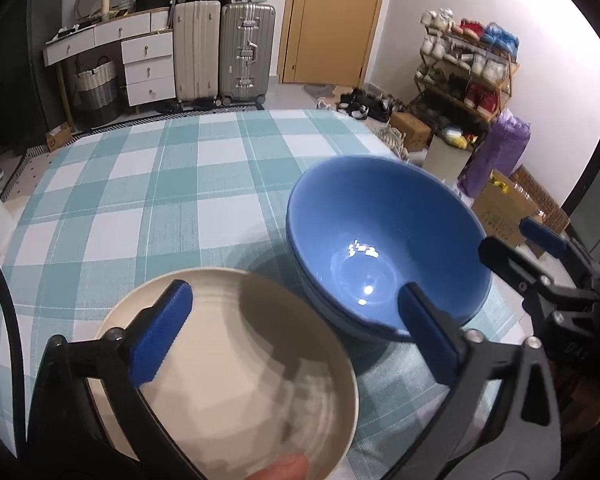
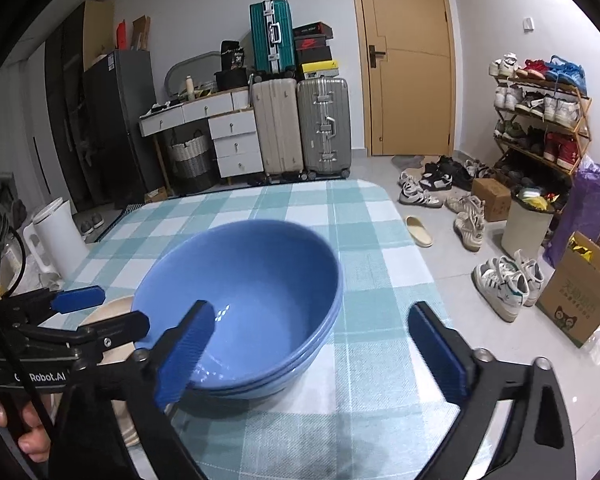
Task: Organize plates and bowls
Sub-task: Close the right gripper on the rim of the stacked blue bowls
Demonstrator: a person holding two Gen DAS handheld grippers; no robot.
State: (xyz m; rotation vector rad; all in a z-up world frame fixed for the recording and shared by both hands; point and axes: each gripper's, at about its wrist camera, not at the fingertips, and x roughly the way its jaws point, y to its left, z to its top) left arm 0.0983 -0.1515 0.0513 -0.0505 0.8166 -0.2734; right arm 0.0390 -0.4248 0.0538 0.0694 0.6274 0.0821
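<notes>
the left gripper point(image 1: 296, 334) had its jaws wide apart and gripped nothing; one blue finger was over the cream plate point(image 1: 236, 380), the other over the near rim of the blue bowls point(image 1: 384, 240). the right gripper point(image 2: 314, 354) also stood wide apart, one finger inside the stacked blue bowls' rim, holding nothing. bowls and plate rested side by side on the checked tablecloth point(image 1: 140, 200).

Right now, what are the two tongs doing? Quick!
Left tongs: open, holding nothing, spread above the cream plate.
Right tongs: open, holding nothing, spread at the blue bowls.
</notes>
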